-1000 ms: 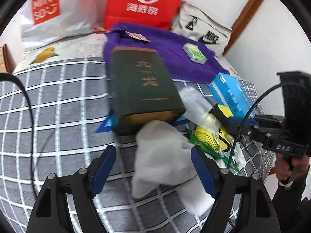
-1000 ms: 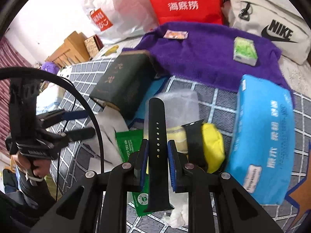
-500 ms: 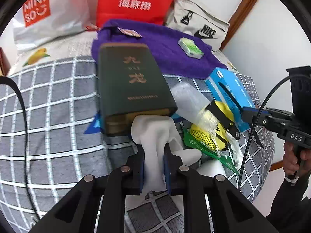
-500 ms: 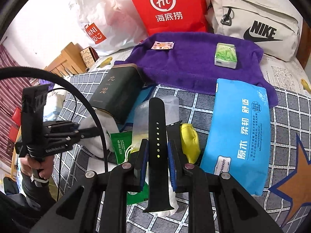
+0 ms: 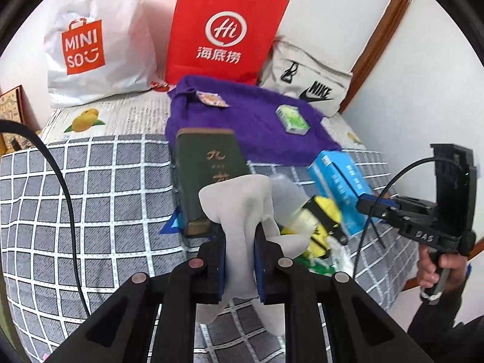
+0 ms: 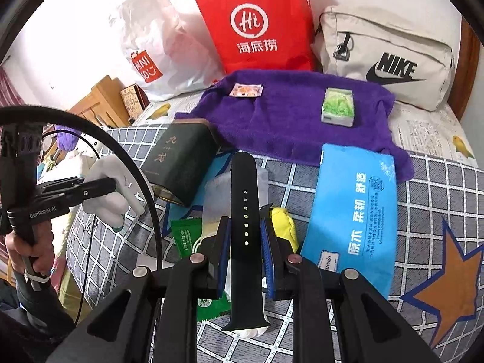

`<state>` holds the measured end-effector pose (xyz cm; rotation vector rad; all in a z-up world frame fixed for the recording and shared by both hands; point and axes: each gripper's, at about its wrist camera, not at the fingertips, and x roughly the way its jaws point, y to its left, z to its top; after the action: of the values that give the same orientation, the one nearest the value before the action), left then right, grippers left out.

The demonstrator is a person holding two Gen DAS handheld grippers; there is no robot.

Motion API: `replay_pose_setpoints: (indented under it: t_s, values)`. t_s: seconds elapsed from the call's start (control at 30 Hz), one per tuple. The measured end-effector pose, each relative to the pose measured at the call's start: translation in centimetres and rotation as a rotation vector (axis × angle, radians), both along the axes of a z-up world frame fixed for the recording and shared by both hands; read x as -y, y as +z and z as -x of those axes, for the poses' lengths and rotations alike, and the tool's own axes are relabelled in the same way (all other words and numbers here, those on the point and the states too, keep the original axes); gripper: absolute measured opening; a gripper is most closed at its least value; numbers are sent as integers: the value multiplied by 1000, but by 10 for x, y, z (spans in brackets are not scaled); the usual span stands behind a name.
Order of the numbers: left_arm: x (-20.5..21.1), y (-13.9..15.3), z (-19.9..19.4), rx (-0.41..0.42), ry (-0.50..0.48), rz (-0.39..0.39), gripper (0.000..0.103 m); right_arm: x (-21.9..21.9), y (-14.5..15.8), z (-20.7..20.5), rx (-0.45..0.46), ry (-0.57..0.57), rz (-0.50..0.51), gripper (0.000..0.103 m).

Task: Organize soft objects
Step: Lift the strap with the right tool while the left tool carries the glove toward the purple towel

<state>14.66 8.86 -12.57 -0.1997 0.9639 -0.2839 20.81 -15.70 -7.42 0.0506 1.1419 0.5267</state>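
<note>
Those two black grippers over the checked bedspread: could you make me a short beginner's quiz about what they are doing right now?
1. True or false: the left gripper is shut on the crumpled white cloth.
2. What does the right gripper hold? A) the blue tissue pack B) the black perforated rubber watch strap C) the dark green book
3. Fill in: the small green packet lies on the ____ towel.

Key: 1 true; 2 B; 3 purple.
</note>
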Motion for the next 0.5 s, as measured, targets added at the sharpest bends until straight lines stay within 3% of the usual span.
replay_pose_setpoints:
  t_s: [0.5]
  values:
    - [20,29,-16,57,-24,-5,15,9,10,-16,35,-55,-5,20]
